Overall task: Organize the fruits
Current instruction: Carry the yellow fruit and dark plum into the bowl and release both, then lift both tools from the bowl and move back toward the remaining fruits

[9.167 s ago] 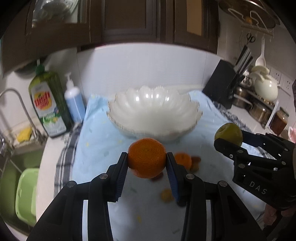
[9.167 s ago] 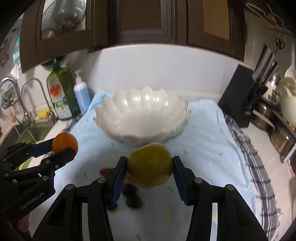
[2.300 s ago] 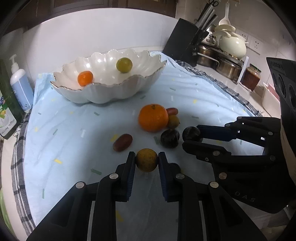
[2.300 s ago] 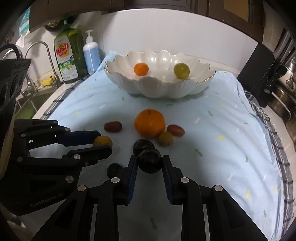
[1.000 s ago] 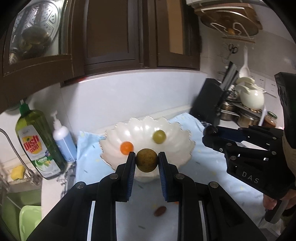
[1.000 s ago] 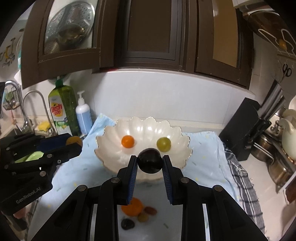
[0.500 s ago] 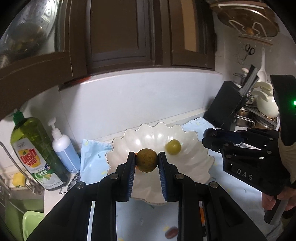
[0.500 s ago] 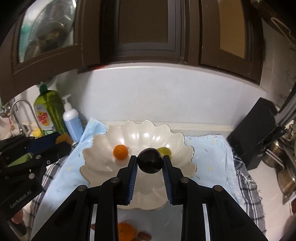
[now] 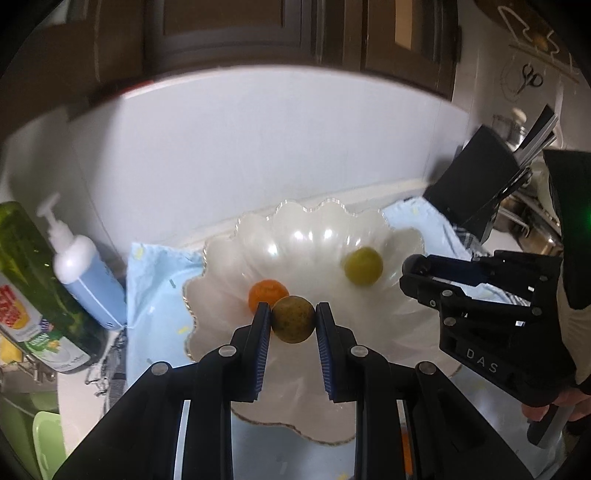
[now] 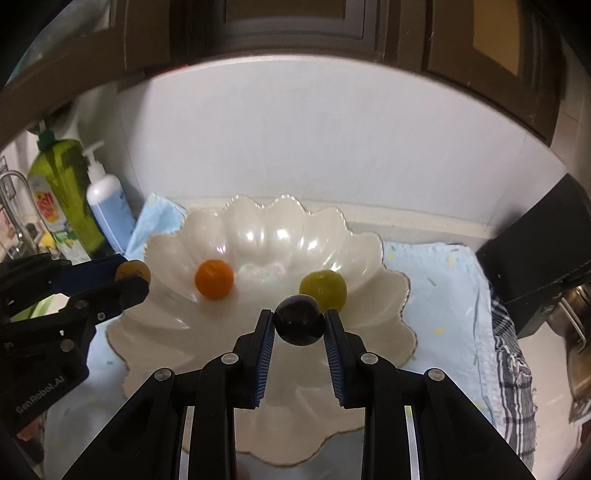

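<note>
Surface: I see a pale blue cloth [image 10: 439, 280] over a kitchen counter, a checked towel [image 10: 513, 373] at its right edge.
Room: dark wooden cabinets [image 10: 295, 26] above a white backsplash; a black knife block [image 9: 476, 188] at right, a sink tap [image 10: 14, 199] at left.
Writing: "GenRobot.AI" on one gripper body, "DAS" on the other; the green dish soap bottle [image 10: 62, 192] has a label too blurred for me to read, and a blue pump bottle [image 10: 109, 206] stands just beside it.
Bowl: a scalloped white bowl [image 10: 384, 321] on the cloth holds a small orange fruit [image 10: 214, 278] and a yellow-green fruit [image 10: 325, 288], apart from each other.
Left gripper [image 9: 292, 320]: clamped on a brownish-yellow fruit [image 9: 293, 319] over the bowl (right in front of the orange one).
Right gripper [image 10: 299, 320]: clamped on a dark plum [image 10: 299, 319], also over the bowl.
</note>
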Demonstrator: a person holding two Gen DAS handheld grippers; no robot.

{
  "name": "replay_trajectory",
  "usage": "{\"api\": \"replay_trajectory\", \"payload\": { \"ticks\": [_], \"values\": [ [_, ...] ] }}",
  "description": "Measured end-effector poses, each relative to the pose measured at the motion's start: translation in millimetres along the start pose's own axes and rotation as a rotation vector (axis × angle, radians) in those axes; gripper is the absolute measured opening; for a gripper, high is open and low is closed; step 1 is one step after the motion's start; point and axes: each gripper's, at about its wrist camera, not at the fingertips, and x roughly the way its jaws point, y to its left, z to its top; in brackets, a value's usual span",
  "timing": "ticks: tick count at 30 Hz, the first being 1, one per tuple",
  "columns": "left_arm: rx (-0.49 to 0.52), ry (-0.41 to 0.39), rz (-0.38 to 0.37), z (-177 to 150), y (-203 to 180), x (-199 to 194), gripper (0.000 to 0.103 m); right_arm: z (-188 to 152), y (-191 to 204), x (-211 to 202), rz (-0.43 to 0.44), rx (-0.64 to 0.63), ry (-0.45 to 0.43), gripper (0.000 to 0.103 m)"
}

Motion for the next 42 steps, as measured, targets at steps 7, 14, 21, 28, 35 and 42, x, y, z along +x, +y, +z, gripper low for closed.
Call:
{"api": "replay_trajectory", "payload": {
  "ticks": [7,14,21,28,35,42],
  "values": [
    [0.001,0.076,0.002,1.1,1.9,30.7,0.025,0.8,-5.7,26.9,-0.006,-0.009,0.064,0.029],
    [0.007,0.112,-0.003,1.3,2.2,48.3,0.026,-1.5,-5.4,39.7,0.006,-0.018,0.092,0.029],
    [-0.005,0.097,0.019,4.4,7.1,44.4,0.059,0.0,-8.9,42.0,0.001,-0.007,0.107,0.041],
    [-0.016,0.065,0.076,7.6,14.0,25.2,0.075,-0.8,-11.9,20.5,-0.037,0.014,0.042,0.061],
    [0.006,-0.016,0.119,6.7,10.8,-14.0,0.086,-3.0,-5.6,-19.9,-0.063,0.010,-0.056,0.069],
    [0.009,-0.086,0.106,2.8,7.9,-53.4,0.090,-10.4,1.5,-68.5,-0.073,0.013,-0.162,0.072]
  ]
}}
